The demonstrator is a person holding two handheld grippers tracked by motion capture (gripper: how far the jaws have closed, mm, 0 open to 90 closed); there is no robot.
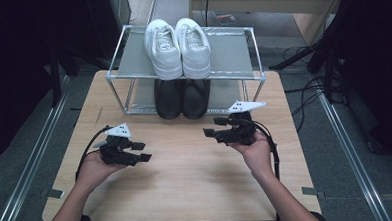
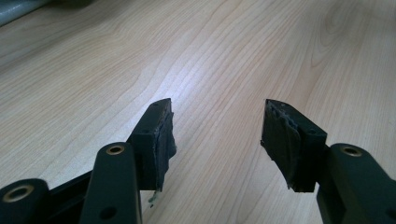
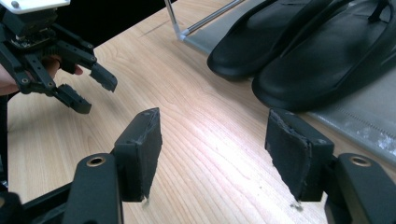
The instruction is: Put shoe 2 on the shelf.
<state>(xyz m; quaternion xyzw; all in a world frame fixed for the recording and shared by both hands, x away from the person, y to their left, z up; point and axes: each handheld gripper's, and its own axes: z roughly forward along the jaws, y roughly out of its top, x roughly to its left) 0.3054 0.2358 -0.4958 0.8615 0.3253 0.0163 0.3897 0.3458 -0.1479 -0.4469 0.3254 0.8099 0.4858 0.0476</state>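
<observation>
two grippers, left gripper (image 1: 142, 151) and right gripper (image 1: 210, 131), fingers released | smooth black slippers (image 3: 299, 51) on grey rack shelf (image 3: 355, 116) | pale woodgrain counter (image 1: 186, 171)

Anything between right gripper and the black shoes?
Nothing: bare table between the open right gripper and the black shoes, seen in the right gripper view.

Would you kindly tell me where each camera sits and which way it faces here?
High view: above the person's side, looking forward and down on the table, the shoe rack and both forearms.
Left gripper view: rides the left hand-held gripper, facing bare tabletop past its jaws.
Right gripper view: rides the right hand-held gripper, facing the black shoes.
Shared: the high and right gripper views both show the black shoes and the left hand-held gripper.
</observation>
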